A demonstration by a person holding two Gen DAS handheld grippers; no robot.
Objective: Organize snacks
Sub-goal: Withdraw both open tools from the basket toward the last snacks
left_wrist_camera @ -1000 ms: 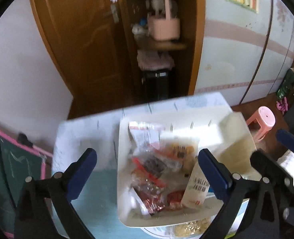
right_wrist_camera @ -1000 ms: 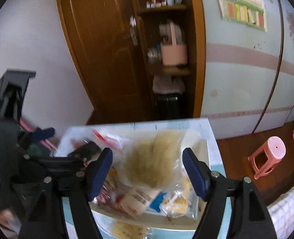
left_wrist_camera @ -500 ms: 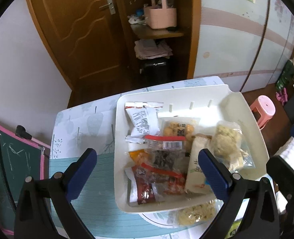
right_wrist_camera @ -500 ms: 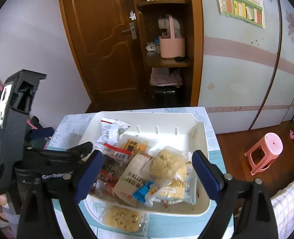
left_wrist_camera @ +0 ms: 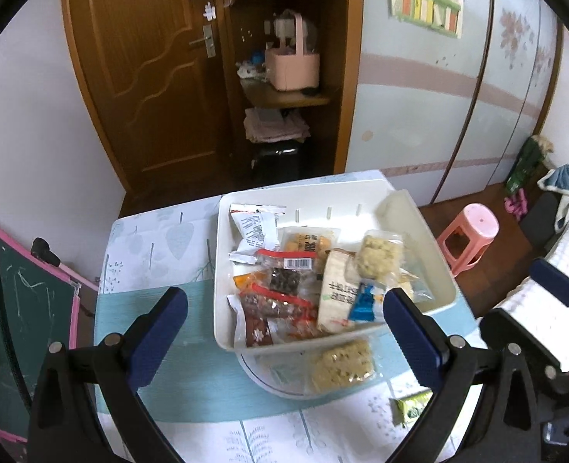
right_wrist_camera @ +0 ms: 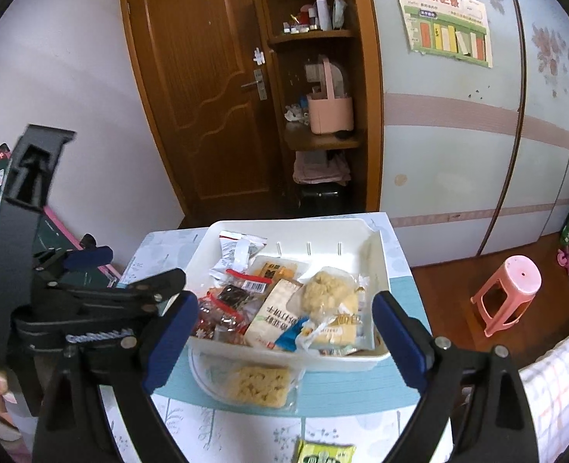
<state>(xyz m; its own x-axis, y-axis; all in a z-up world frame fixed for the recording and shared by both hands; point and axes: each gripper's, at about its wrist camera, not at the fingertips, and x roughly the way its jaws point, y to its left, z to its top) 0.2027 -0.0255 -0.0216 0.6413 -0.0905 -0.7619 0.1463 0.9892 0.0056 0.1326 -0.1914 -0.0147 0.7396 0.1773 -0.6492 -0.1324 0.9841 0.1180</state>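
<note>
Blue-padded left gripper [left_wrist_camera: 284, 326] wide apart, holding nothing, above table [left_wrist_camera: 149, 239]. Right gripper [right_wrist_camera: 286, 333] same, nothing in it. Green packet [right_wrist_camera: 325, 453] nearest. Noodle pack [right_wrist_camera: 259, 384] on plate, just before white tray [right_wrist_camera: 284, 231]. Snacks piled inside tray. Pink stool [right_wrist_camera: 510, 293] beyond tray, on floor.

Snack packets [left_wrist_camera: 303, 281] heaped in bin [left_wrist_camera: 431, 254] at frame centre, on table [left_wrist_camera: 149, 308]; one noodle packet [left_wrist_camera: 340, 362] below bin; stool [left_wrist_camera: 473, 235] at right.
</note>
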